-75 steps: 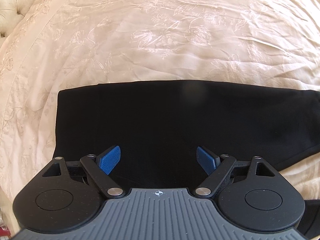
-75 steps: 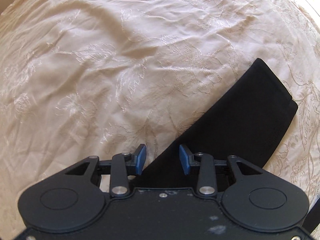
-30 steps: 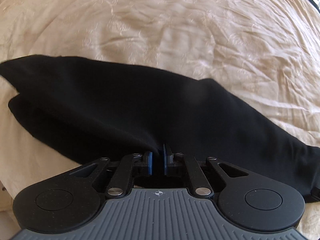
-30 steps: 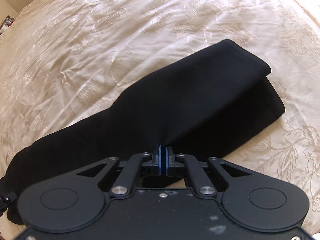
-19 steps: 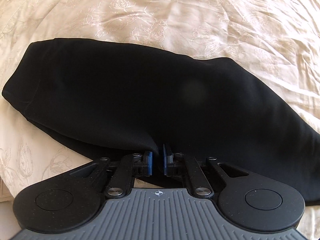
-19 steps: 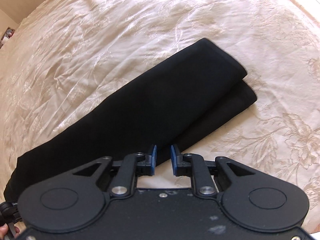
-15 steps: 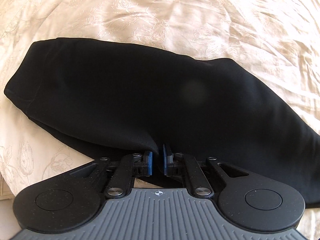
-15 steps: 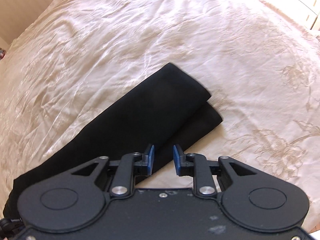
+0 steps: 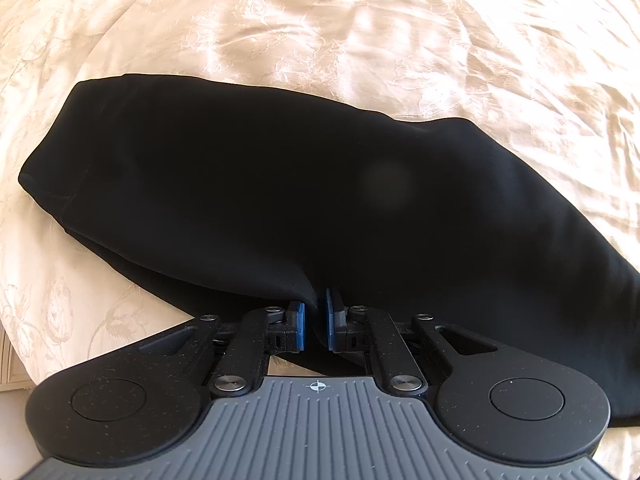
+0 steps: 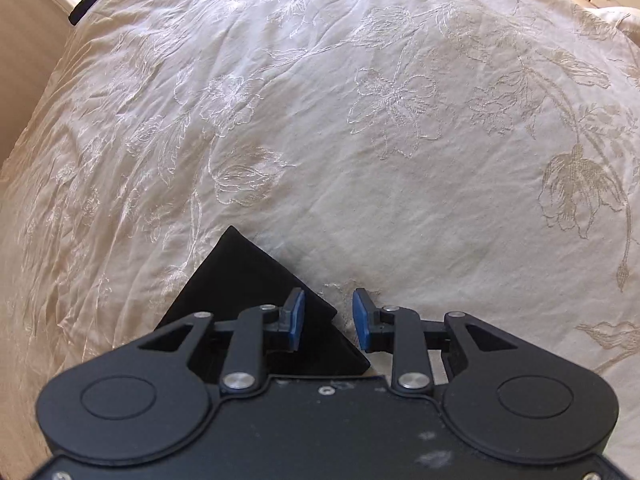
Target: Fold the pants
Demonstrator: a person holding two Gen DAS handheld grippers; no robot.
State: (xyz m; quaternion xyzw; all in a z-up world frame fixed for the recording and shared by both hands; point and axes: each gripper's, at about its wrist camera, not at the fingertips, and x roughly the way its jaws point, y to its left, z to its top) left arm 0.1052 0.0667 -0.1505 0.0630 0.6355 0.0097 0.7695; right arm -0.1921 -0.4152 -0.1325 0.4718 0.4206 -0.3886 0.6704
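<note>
Wide bed covered by a cream, flower-embroidered, lightly wrinkled satin bedspread (image 10: 400,160) (image 9: 400,40), carrying a single item: long black fabric pants (image 9: 280,180) (image 10: 244,268), lying folded over on themselves directly on the bedspread.

Right gripper (image 10: 328,318) fingers now parted, let go of black pants (image 10: 248,272), pulled back, pants folded over
</note>
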